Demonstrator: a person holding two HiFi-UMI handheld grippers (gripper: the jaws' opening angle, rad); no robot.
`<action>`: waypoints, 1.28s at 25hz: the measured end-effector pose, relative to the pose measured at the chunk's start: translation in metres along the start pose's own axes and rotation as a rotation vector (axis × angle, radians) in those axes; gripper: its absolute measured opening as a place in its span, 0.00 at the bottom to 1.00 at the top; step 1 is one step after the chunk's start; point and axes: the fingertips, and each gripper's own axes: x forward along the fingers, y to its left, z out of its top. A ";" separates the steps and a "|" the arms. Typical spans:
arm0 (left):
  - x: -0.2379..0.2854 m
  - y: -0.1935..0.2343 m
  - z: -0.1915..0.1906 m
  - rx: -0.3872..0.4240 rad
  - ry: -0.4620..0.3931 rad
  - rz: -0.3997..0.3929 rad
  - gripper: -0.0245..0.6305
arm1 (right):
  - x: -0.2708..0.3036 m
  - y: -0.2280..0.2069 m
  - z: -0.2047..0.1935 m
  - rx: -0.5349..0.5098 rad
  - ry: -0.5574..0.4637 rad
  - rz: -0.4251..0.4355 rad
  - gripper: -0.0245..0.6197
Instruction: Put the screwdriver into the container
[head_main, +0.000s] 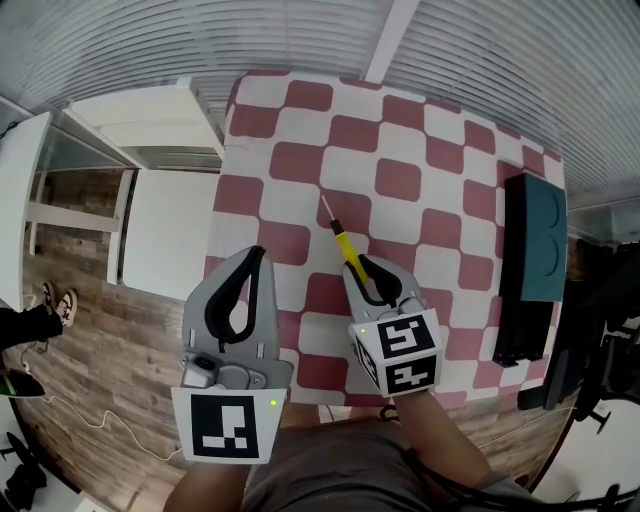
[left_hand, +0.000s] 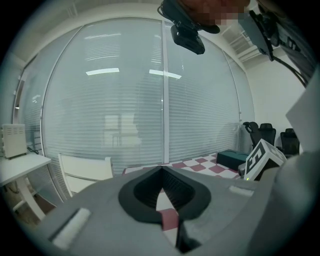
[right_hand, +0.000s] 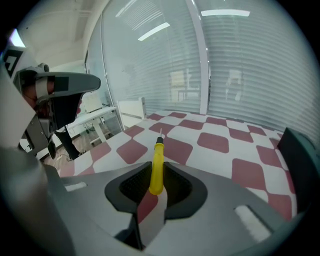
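The right gripper's (head_main: 360, 265) jaws pinch the yellow screwdriver (head_main: 341, 237) by its handle at mid-table (head_main: 400, 180), seemingly only at their tips. It could pivot or slip before reaching the container (head_main: 534, 238) at right. The left gripper's (head_main: 257, 252) jaws are closed and empty.

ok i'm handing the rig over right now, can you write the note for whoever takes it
Left tool: shut, empty, held near the left edge of the table.
Right tool: shut on the yellow handle of the screwdriver, shaft pointing away across the checked cloth.
Container: dark teal, at the table's right edge, well apart from the screwdriver.
Done: screwdriver gripped.
Left: carry it right to the container, put it in, release.
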 end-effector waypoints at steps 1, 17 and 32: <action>-0.004 -0.001 0.003 0.002 -0.007 0.007 0.04 | -0.006 0.002 0.007 -0.005 -0.026 0.005 0.19; -0.089 -0.072 0.104 0.120 -0.300 0.154 0.04 | -0.209 0.019 0.150 -0.166 -0.528 0.118 0.19; -0.131 -0.174 0.152 0.220 -0.417 0.182 0.04 | -0.323 -0.006 0.143 -0.234 -0.661 0.175 0.19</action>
